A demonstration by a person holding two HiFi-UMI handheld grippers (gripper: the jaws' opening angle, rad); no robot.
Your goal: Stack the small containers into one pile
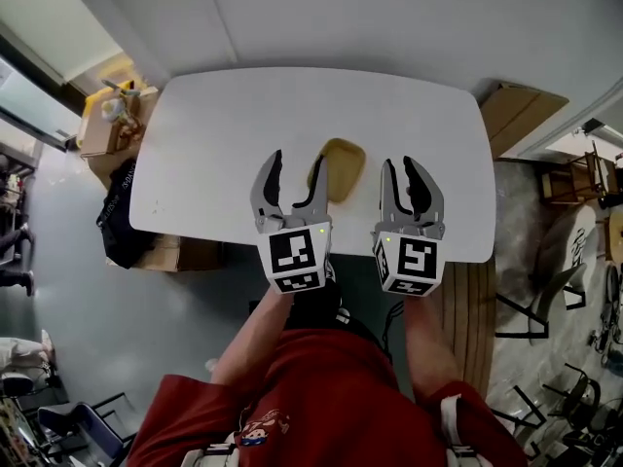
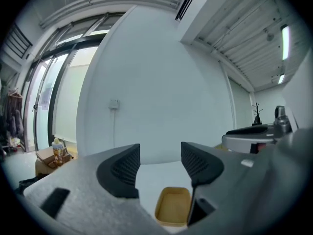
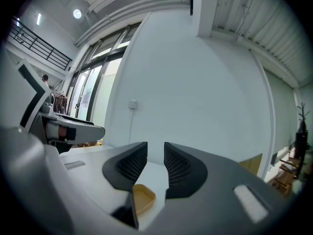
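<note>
A tan, rounded-rectangle container (image 1: 341, 166) lies open side up on the white table (image 1: 224, 144), near its front edge; whether it is one container or a nested pile I cannot tell. My left gripper (image 1: 298, 160) hovers above the table just left of the container, open and empty. My right gripper (image 1: 399, 163) hangs just right of it, jaws a little apart with nothing between them. In the left gripper view the container (image 2: 173, 207) lies below and beyond the left gripper (image 2: 159, 156). In the right gripper view the container (image 3: 143, 199) shows low, beneath the right gripper (image 3: 155, 159).
Cardboard boxes with bottles (image 1: 112, 115) and a black bag (image 1: 122, 212) stand left of the table. Another box (image 1: 180, 253) sits under its front left edge. Flat cardboard (image 1: 516, 110) leans at the right, with chairs (image 1: 584, 178) beyond. A white wall (image 2: 156, 92) rises behind the table.
</note>
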